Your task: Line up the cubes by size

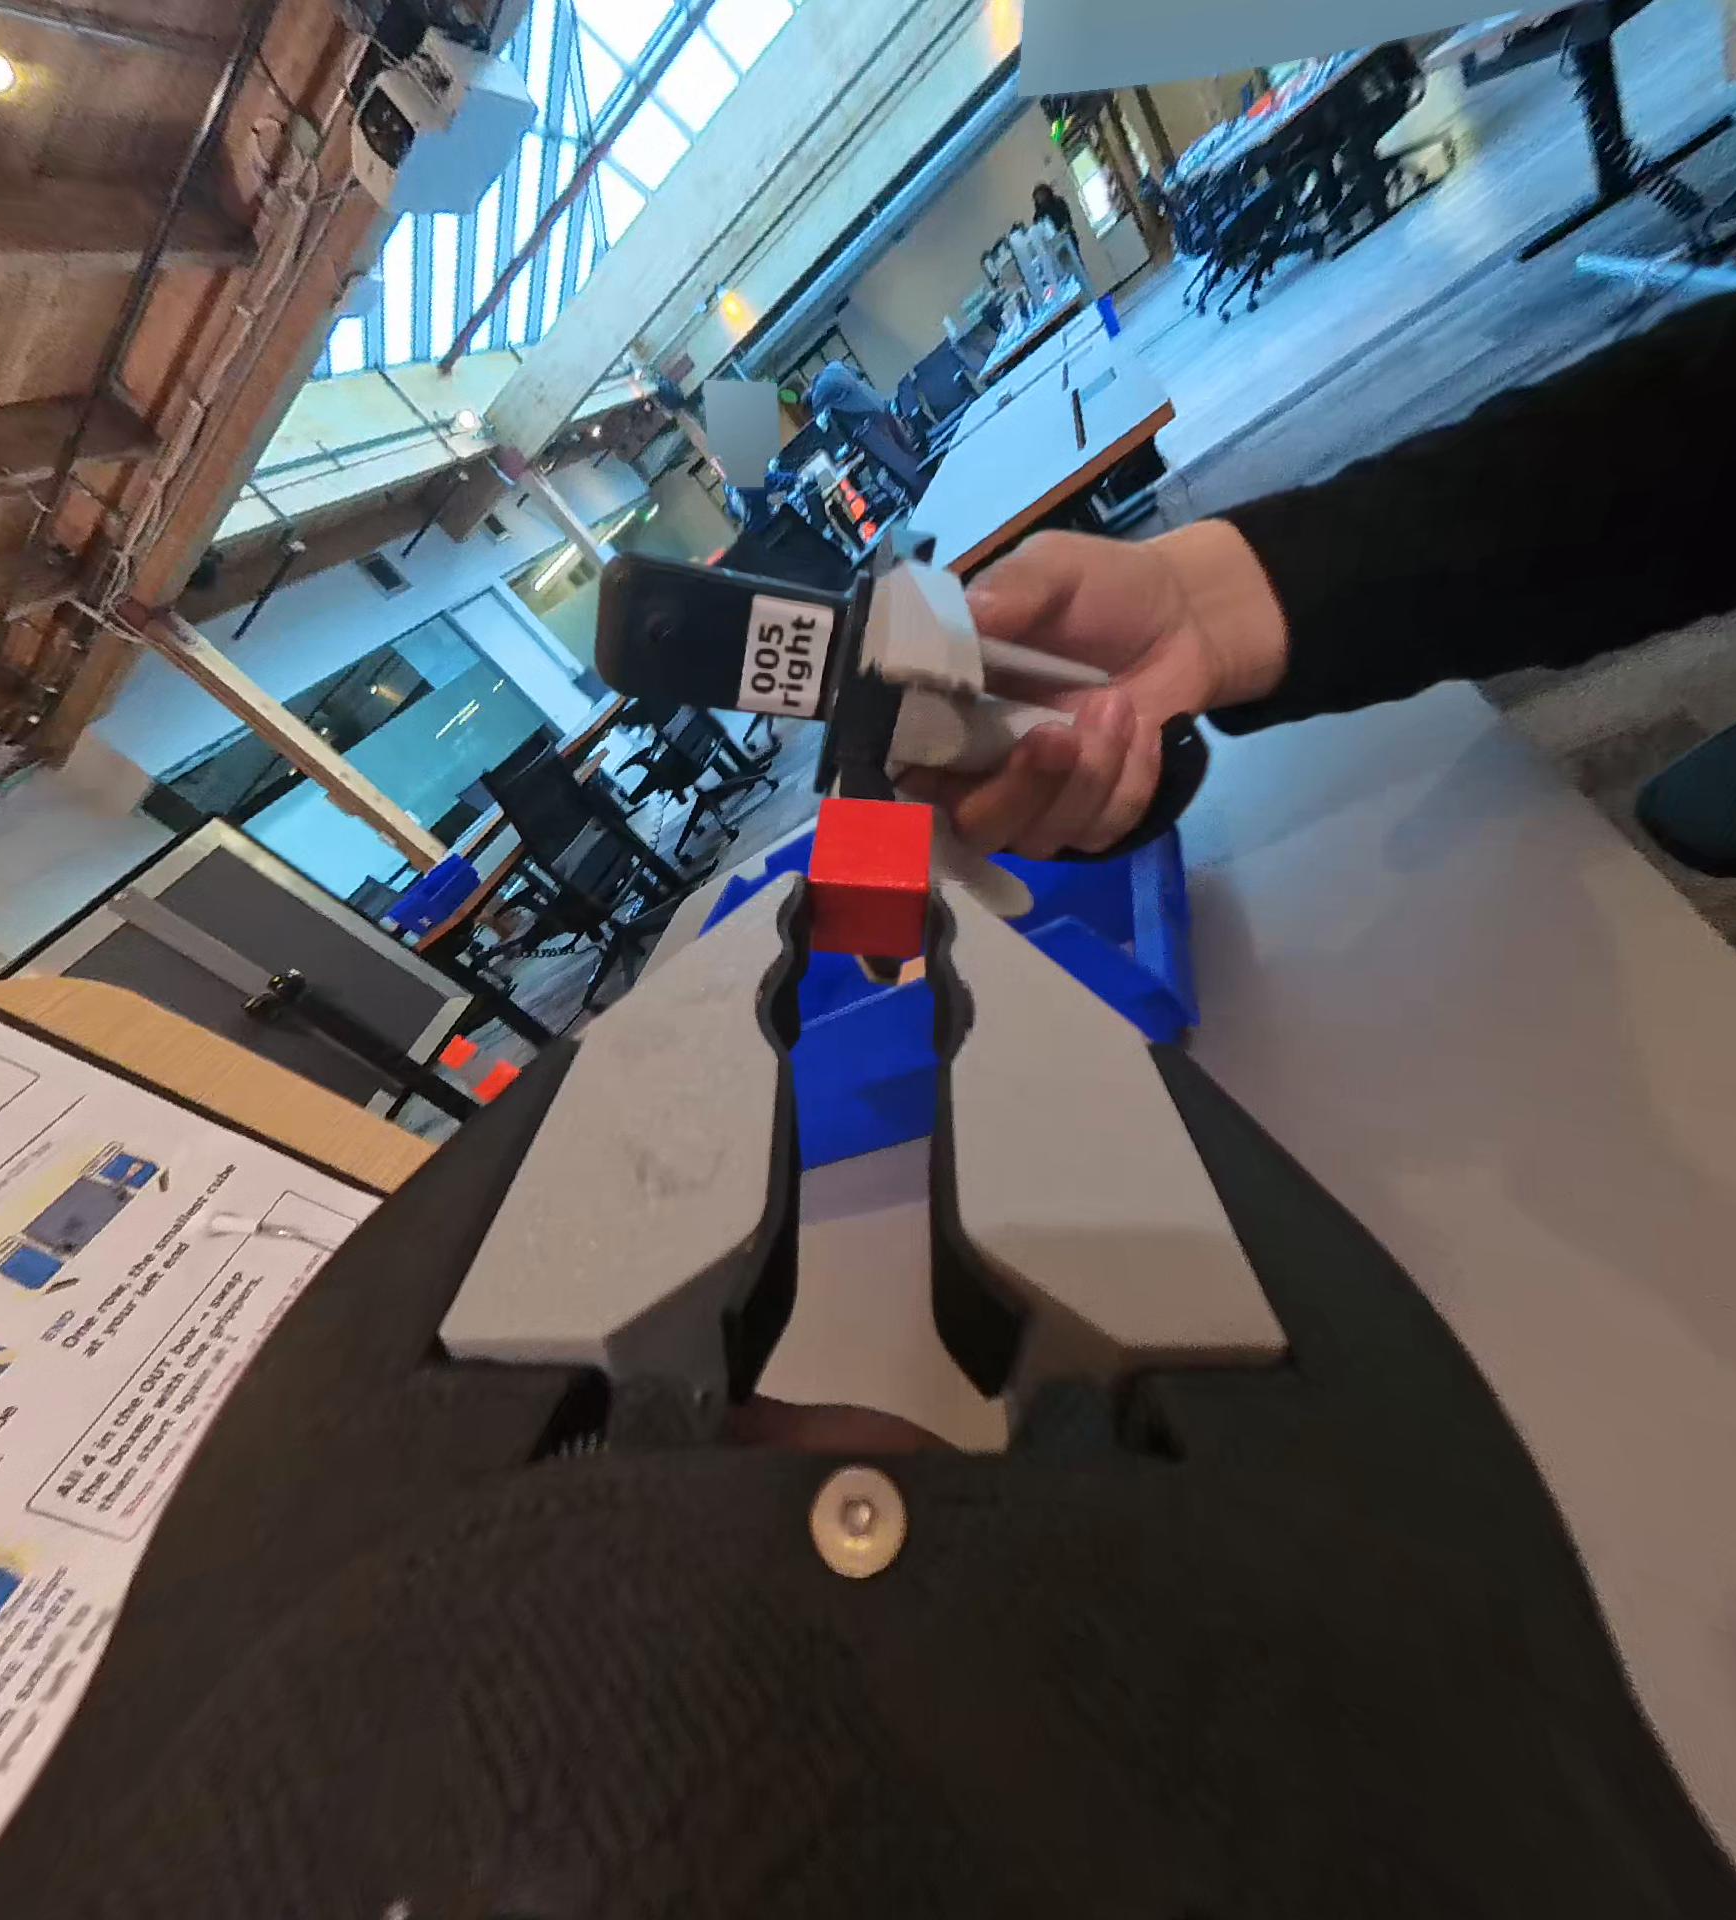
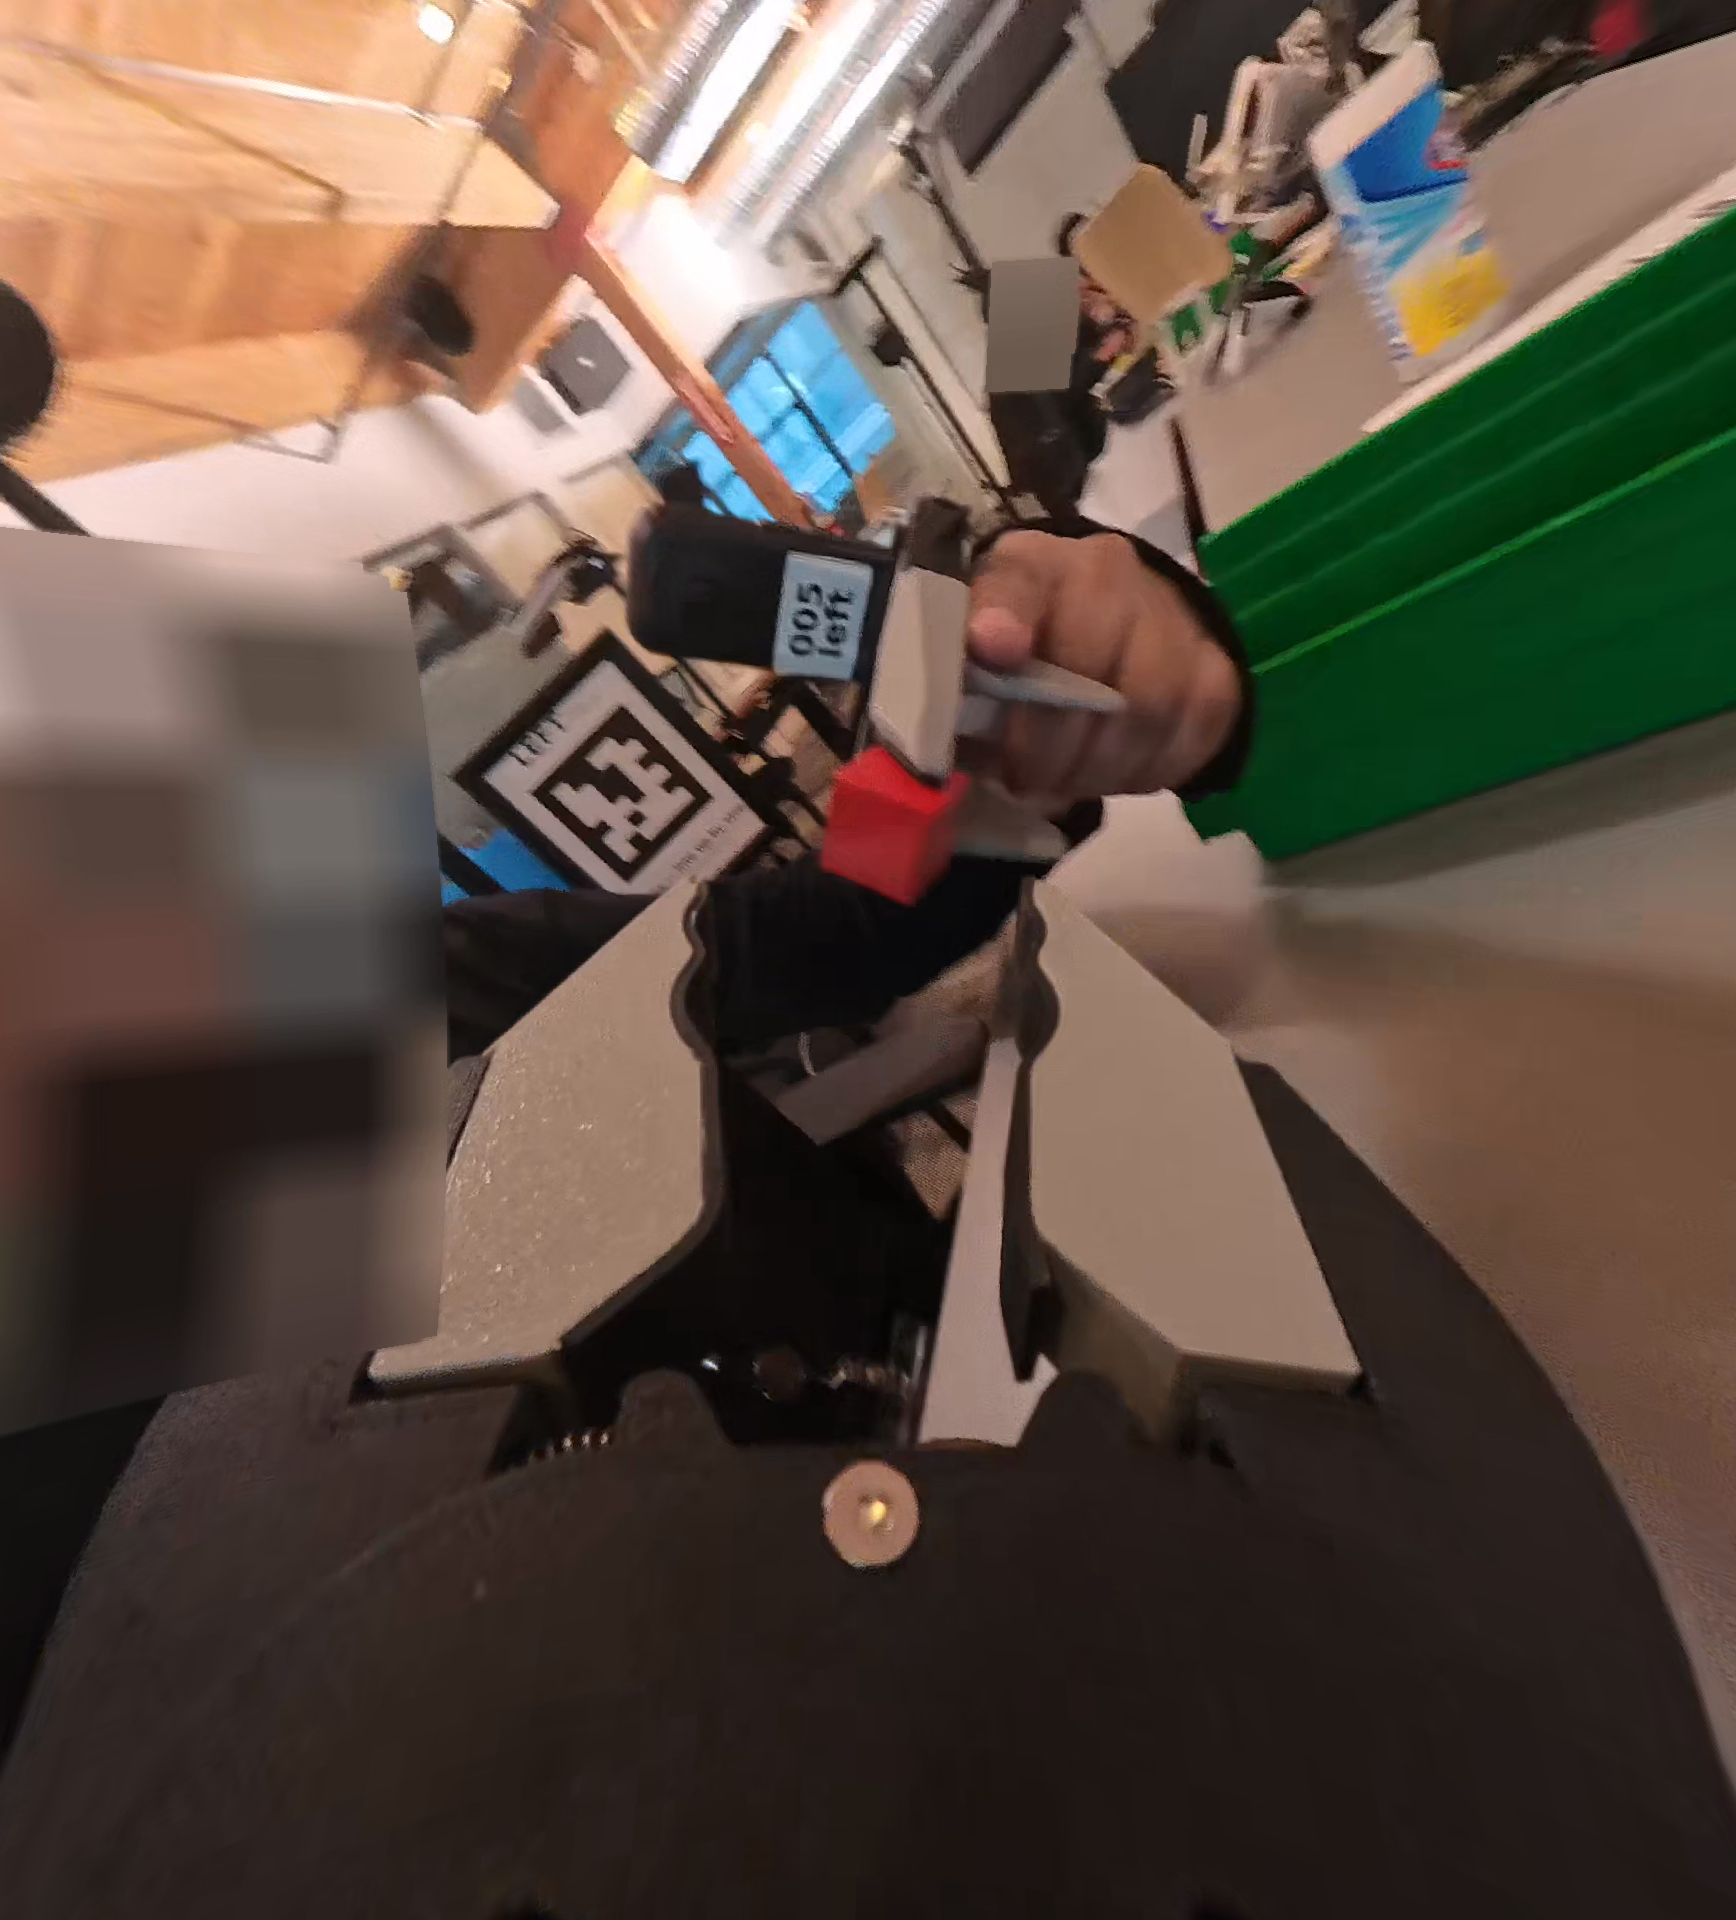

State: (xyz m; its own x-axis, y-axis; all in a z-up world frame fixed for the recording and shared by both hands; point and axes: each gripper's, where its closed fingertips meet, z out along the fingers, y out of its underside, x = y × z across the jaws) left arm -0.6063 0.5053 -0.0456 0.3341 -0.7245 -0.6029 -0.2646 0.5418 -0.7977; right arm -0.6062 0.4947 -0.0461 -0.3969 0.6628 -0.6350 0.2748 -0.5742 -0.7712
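Blue bin (image 1: 1103, 935): interior and contents hidden behind the left gripper (image 1: 866, 914) and red cube (image 1: 869, 894). Printed sheet (image 1: 64, 1299): cut off at the left edge. Right gripper (image 1: 957, 873): fingertips mostly hidden behind the cube in the left wrist view. Green panel (image 2: 1518, 582): cut off at the right edge. Right wrist view motion-blurred throughout.

One red cube (image 1: 869, 894) shows — a plain, matte block with sharp edges. In the left wrist view it sits squarely pinched at the tips of the left gripper (image 1: 866, 920), raised above the grey table (image 1: 1415, 1039) and a blue bin (image 1: 1103, 935). The right wrist view shows it (image 2: 890, 826) tilted — one corner downward.
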